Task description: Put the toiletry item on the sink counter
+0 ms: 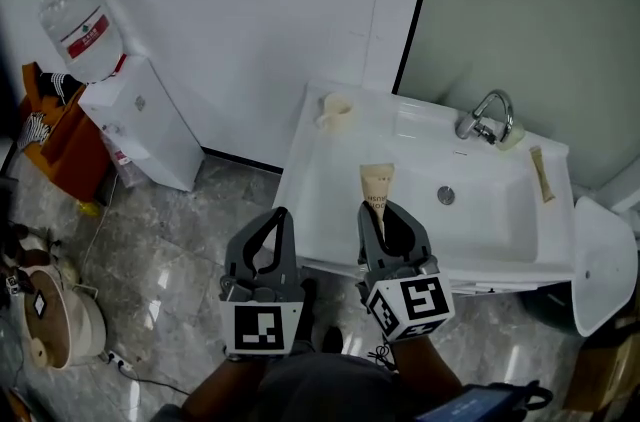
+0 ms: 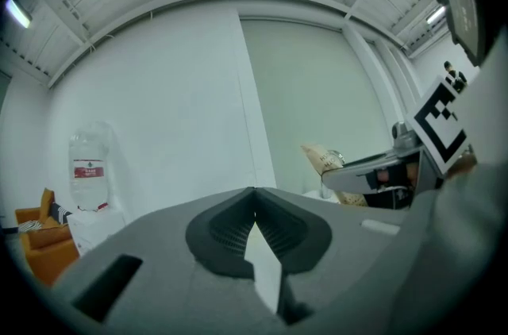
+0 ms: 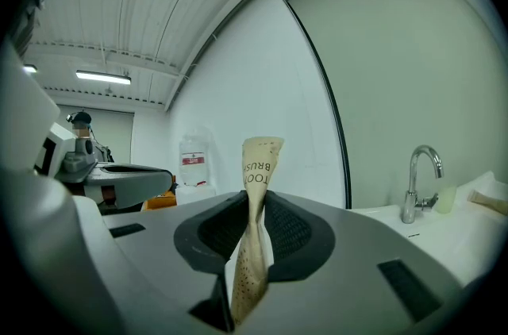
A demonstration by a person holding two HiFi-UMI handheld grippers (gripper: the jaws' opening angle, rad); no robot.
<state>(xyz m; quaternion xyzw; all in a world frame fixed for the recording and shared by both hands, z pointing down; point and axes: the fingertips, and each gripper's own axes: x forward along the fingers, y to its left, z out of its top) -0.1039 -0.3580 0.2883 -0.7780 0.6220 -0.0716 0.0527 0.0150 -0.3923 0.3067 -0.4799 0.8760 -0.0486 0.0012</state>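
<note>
A tan paper toothbrush packet [image 1: 376, 190] [image 3: 254, 222] stands upright between the jaws of my right gripper [image 1: 378, 210] [image 3: 252, 214], which is shut on it. That gripper hovers at the front edge of the white sink [image 1: 330, 175], over the basin's left part. To its left, my left gripper [image 1: 281, 216] [image 2: 254, 226] is shut and holds nothing, in front of the sink above the floor. From the left gripper view the packet [image 2: 325, 160] and the right gripper appear at the right.
On the sink stand a cream cup [image 1: 337, 113] at the back left, a chrome tap [image 1: 487, 118] [image 3: 419, 181] and another tan packet [image 1: 541, 174] at the right. A water dispenser [image 1: 135, 115] stands left of the sink. A white bin [image 1: 603, 265] is at the right.
</note>
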